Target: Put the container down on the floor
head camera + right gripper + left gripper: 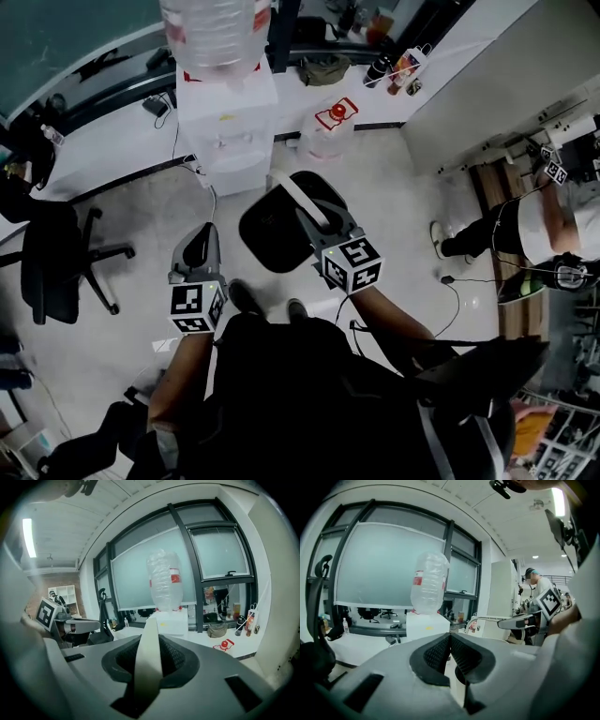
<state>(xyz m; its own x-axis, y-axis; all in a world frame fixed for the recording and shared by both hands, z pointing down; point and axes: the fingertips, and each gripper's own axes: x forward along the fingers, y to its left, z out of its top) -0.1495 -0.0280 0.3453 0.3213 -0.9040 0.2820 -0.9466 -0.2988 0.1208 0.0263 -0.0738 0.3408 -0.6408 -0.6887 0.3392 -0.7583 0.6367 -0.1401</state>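
Note:
A black round container (272, 234) with a white handle (302, 199) hangs above the light floor in the head view, just ahead of my feet. My right gripper (317, 228) is shut on that handle; in the right gripper view the white handle (149, 660) runs as a strip up between the black pads. The container's body is hidden in that view. My left gripper (201, 246) is to the left of the container, apart from it. In the left gripper view its jaws (450, 643) are shut with nothing between them.
A white water dispenser (228, 112) with a clear bottle stands ahead by the window. A jug with a red cap (330, 127) sits on the floor beside it. A black office chair (54, 264) is at left. A person (539, 234) and cables (459, 281) are at right.

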